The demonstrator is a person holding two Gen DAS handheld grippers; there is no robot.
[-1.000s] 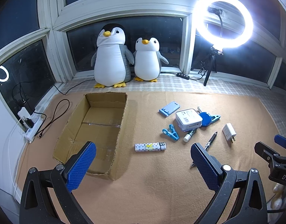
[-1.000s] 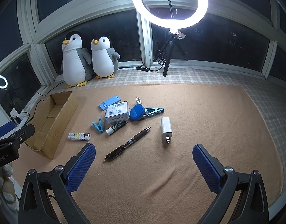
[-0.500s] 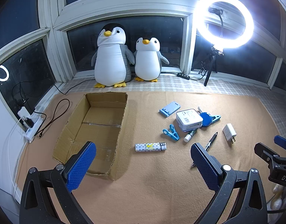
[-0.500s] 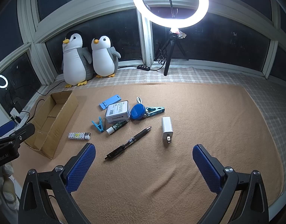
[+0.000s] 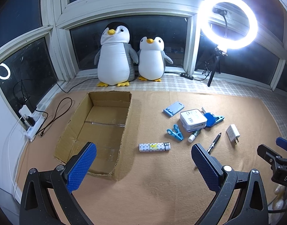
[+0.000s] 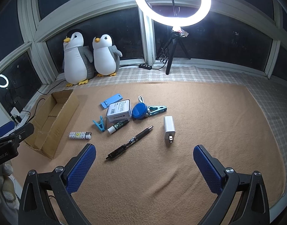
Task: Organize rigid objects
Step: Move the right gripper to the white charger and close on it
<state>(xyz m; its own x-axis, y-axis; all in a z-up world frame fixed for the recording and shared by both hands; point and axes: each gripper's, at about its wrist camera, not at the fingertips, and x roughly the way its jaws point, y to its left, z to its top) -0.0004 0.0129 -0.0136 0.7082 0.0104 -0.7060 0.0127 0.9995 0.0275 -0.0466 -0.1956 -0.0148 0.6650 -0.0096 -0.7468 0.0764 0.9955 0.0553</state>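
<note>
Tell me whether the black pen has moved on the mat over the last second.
No. In the right wrist view the pen lies at the same angle and same gap from the white charger as before.

Left gripper (image 6: 10, 142) — perhaps "…nRobot.AI"

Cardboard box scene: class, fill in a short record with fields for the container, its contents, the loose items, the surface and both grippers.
container: cardboard box, open top, on the left of the mat
contents: nothing visible inside
loose items: lighter, pen, white charger, blue clip, white case
surface: tan mat
left gripper: open, holding nothing
right gripper: open, holding nothing
</note>
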